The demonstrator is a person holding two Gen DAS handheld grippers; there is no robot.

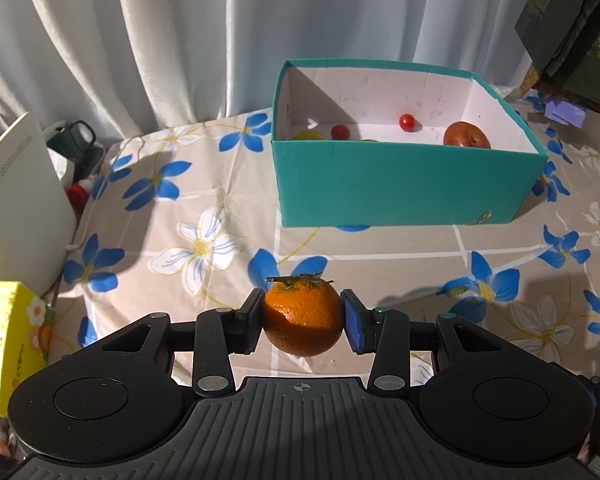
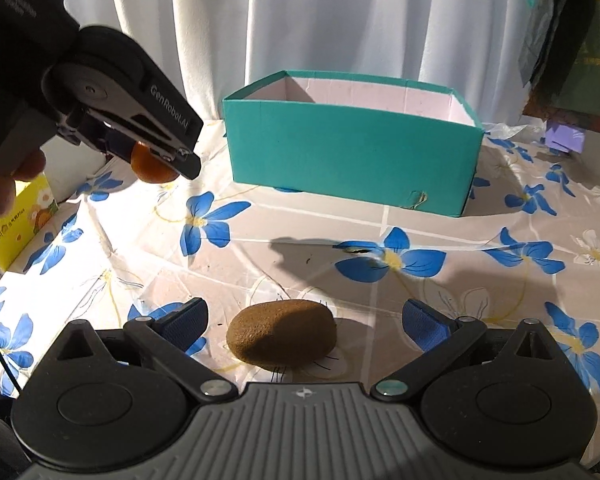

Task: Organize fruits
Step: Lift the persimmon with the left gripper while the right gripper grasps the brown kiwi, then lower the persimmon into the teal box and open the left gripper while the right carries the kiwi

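We carry the orange (image 1: 302,319) gripped at its sides by our left gripper (image 1: 302,322), above the counter (image 1: 380,256) before the box (image 1: 404,184). Our right gripper (image 2: 305,325) hangs open around the kiwi (image 2: 281,333): light, soft, bruisable; grip its middle gently.

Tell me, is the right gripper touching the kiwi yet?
Apart. The right wrist view shows the right gripper open, with tablecloth visible between each pad and the kiwi.

yellow fruit (image 1: 308,135) mostly hidden behind teal box (image 1: 400,184) wall, kind unclear
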